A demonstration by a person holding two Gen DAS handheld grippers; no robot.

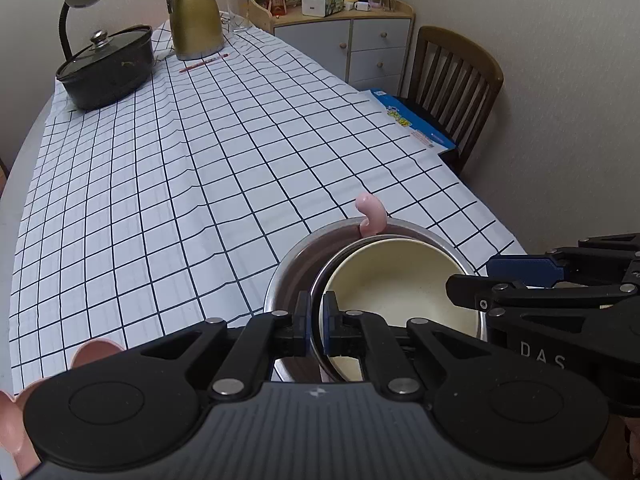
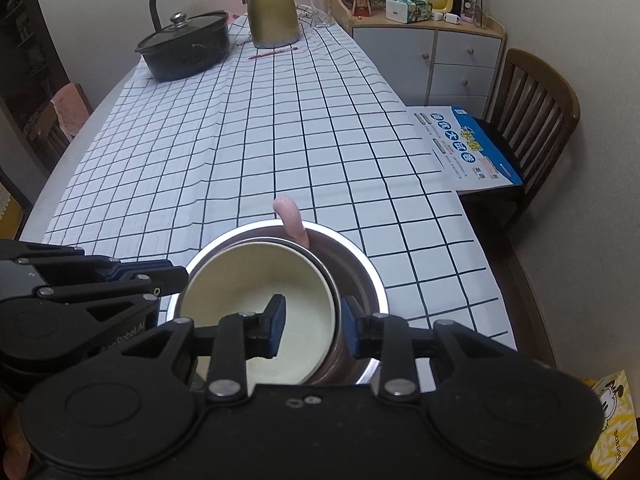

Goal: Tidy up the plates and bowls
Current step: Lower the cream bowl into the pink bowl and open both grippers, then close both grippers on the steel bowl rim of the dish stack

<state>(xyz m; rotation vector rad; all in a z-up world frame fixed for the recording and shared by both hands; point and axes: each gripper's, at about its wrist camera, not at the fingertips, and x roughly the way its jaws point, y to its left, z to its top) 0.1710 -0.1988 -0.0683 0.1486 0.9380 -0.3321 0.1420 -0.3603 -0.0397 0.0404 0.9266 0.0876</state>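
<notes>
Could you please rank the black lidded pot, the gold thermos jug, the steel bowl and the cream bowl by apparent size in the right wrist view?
1. steel bowl
2. cream bowl, nested inside it
3. black lidded pot and gold thermos jug: similar, unranked

Both bowls sit nearest the camera, so true sizes remain unsure.

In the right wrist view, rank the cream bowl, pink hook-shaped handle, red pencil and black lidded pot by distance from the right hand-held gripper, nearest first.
1. Cream bowl, between the right hand-held gripper's fingers.
2. Pink handle, beyond the bowl.
3. Red pencil, far centre.
4. Black pot, far left; close to the pencil, hard to separate.
</notes>
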